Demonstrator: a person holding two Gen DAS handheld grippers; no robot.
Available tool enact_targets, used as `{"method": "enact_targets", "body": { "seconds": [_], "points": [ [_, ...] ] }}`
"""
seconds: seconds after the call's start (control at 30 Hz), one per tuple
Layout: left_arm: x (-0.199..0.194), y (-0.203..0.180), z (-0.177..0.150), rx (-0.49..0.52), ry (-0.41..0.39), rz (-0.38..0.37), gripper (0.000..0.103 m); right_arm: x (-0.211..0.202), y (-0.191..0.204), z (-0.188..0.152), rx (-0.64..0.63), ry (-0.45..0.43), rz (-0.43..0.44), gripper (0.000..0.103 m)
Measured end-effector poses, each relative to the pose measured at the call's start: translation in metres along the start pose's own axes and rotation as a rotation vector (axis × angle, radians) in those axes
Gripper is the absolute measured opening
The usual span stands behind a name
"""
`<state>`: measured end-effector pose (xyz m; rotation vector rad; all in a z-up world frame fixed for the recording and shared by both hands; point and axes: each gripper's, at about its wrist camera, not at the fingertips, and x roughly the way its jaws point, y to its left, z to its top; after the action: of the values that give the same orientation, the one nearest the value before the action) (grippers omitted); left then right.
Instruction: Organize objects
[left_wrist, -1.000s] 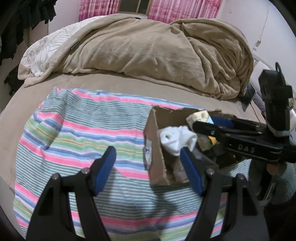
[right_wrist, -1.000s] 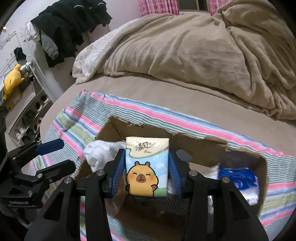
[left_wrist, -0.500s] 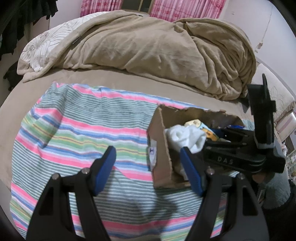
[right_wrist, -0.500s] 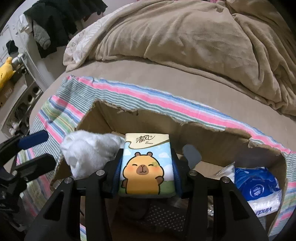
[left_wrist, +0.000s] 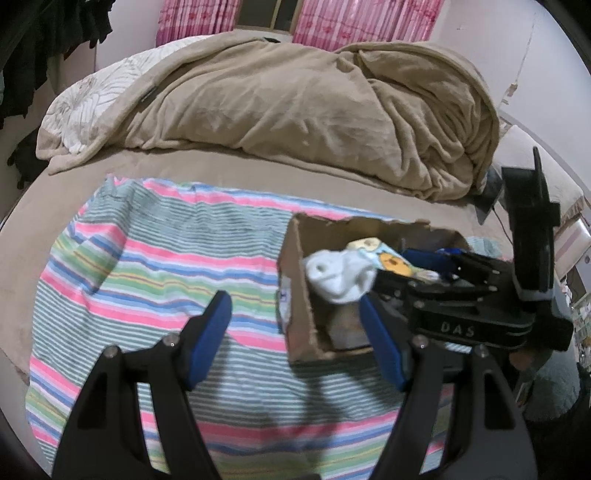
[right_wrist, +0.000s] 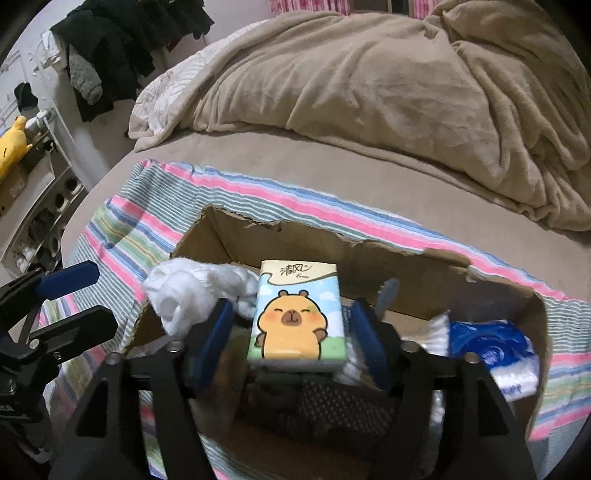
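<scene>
A torn cardboard box (right_wrist: 325, 240) (left_wrist: 295, 295) stands on a striped cloth (left_wrist: 155, 266) on the bed. Inside lie a white sock bundle (right_wrist: 192, 291) (left_wrist: 340, 277), a blue plastic pack (right_wrist: 491, 347) and a tissue pack with a cartoon bear (right_wrist: 295, 317) (left_wrist: 388, 258). My right gripper (right_wrist: 291, 339) is open inside the box, its blue pads apart from the tissue pack, which rests between them on the box contents. My left gripper (left_wrist: 295, 339) is open and empty, above the cloth at the box's left wall.
A beige blanket (left_wrist: 314, 110) is heaped at the back of the bed. Dark clothes (right_wrist: 118, 48) hang at the left, beside a shelf unit (right_wrist: 40, 192) with a yellow plush toy (right_wrist: 11, 144). The striped cloth spreads left of the box.
My right gripper has opened and let go of the tissue pack, which now lies in the box. It lowered deeper into the box first. My left gripper stayed open and nearly still.
</scene>
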<state>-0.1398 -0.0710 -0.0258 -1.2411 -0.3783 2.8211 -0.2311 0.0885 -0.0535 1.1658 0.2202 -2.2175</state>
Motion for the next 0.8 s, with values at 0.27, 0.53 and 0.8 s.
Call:
{"method": "enact_targets", "body": {
  "seconds": [0.27, 0.53, 0.8],
  "points": [
    [-0.017, -0.023, -0.006, 0.031, -0.005, -0.009, 0.073, -0.032, -0.005, -0.015, 0.018, -0.039, -0.017, 0.077],
    [-0.035, -0.05, -0.015, 0.068, -0.012, -0.029, 0.073, -0.066, -0.012, -0.037, 0.045, -0.067, -0.033, 0.077],
    [-0.052, -0.072, -0.029, 0.087, -0.015, -0.045, 0.073, -0.102, -0.019, -0.058, 0.066, -0.098, -0.054, 0.077]
  ]
}}
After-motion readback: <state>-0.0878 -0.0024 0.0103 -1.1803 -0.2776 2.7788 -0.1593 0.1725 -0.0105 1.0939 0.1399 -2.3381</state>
